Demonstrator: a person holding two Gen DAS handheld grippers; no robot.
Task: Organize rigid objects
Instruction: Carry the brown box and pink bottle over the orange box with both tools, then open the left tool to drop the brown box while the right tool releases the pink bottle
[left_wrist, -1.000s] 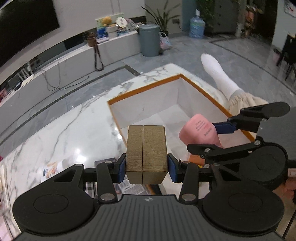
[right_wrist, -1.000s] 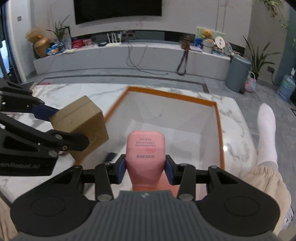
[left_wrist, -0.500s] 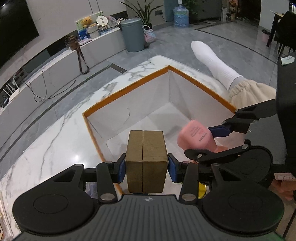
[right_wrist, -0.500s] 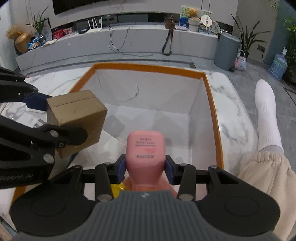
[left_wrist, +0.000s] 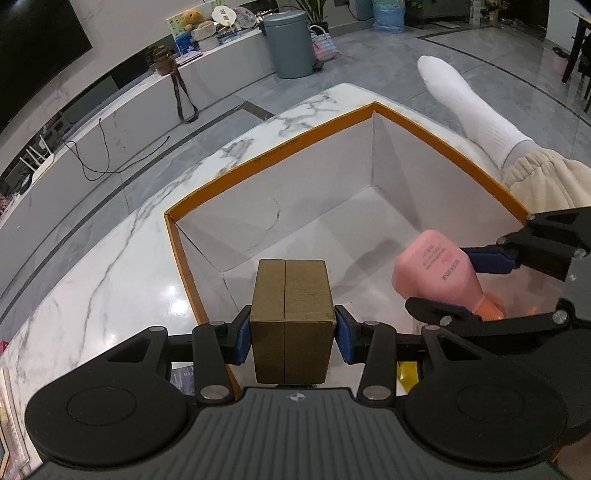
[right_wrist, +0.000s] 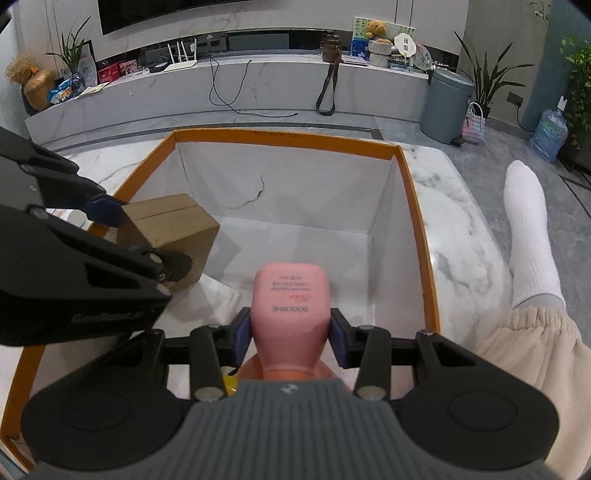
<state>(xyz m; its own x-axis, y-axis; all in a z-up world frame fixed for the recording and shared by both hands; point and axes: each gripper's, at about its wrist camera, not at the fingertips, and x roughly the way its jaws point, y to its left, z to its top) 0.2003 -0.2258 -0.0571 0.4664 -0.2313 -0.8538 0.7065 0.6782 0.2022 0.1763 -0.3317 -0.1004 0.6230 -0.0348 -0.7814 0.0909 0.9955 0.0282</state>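
Over the orange-rimmed box (left_wrist: 266, 162), both grippers carry their loads toward the white floor inside.

Centre of the left wrist view: left gripper (left_wrist: 291, 332) clamped on the brown carton (left_wrist: 290, 317) above the box's near-left corner; the pink bottle (left_wrist: 436, 269) hangs at right. Centre-low in the right wrist view: right gripper (right_wrist: 290, 332) clamped on that bottle, carton at left. Placing seems under way; next, I judge, lowering each to the floor, kept apart, before spreading the jaws.

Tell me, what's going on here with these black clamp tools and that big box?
A person is tidying items into an orange-rimmed white box on a marble table. The left gripper clamps a small brown cardboard box; the right gripper clamps a pink bottle. Both are held over the box's interior, unreleased.
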